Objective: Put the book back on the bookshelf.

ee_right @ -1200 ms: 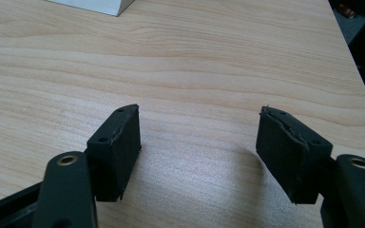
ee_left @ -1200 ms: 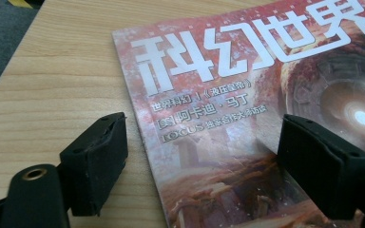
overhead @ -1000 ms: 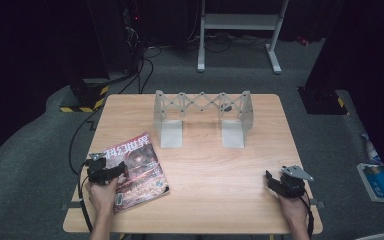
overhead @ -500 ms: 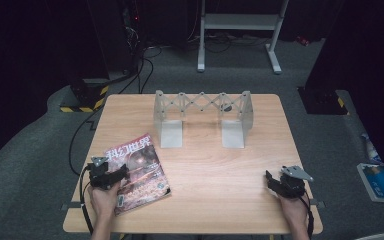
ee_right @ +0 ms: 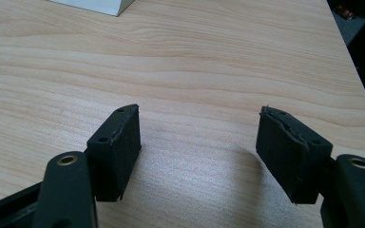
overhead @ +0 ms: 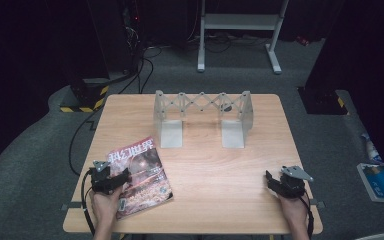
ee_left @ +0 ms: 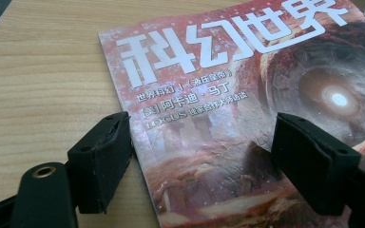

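The left tongs (ee_left: 197, 156) stand wide open over the red magazine with white letters (ee_left: 228, 109), whose lower corner is cut off. It lies flat, front left on the wooden tabletop (overhead: 215, 165). The right tongs (ee_right: 199, 152) gape over bare wood.

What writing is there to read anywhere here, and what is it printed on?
"科幻世界": big white title on the magazine cover.
"世界科幻 | (波兰篇)": smaller white line under the title; the bracketed part is blurred, so uncertain.
"[美] 阿卡迪·马丁": author line below that.
"LOCUS": faint line beneath; the rest is too blurred to read.
Blue booklet on the floor: print too small to read.
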Demonstrator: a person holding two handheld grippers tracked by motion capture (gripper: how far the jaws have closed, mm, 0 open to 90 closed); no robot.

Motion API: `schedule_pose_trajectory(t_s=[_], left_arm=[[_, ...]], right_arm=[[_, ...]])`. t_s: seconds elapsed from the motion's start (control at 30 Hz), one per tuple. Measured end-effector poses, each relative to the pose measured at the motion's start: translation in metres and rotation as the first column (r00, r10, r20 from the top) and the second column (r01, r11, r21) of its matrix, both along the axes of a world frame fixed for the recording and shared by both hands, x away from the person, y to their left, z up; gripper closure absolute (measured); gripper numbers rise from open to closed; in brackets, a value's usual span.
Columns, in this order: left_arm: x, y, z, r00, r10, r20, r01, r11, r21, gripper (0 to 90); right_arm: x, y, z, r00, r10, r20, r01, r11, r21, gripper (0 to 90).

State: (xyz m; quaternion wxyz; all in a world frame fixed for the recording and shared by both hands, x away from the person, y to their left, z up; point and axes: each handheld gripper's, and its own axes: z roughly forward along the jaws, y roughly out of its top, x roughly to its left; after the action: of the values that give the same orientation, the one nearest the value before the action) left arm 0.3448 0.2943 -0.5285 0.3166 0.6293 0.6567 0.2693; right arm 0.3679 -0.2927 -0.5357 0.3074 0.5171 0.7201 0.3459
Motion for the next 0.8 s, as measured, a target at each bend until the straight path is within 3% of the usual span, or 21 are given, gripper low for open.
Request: schedule_pose_trajectory(t_s=[0.8], left_arm=[[-0.024,-0.013,0.0,0.9996,-0.027,0.004,0.027,0.9996,-0.005,23.1]], right_arm=[[0.0,0.0,0.0,1.0,0.0,0.001,0.0,1.0,-0.001,31.7]])
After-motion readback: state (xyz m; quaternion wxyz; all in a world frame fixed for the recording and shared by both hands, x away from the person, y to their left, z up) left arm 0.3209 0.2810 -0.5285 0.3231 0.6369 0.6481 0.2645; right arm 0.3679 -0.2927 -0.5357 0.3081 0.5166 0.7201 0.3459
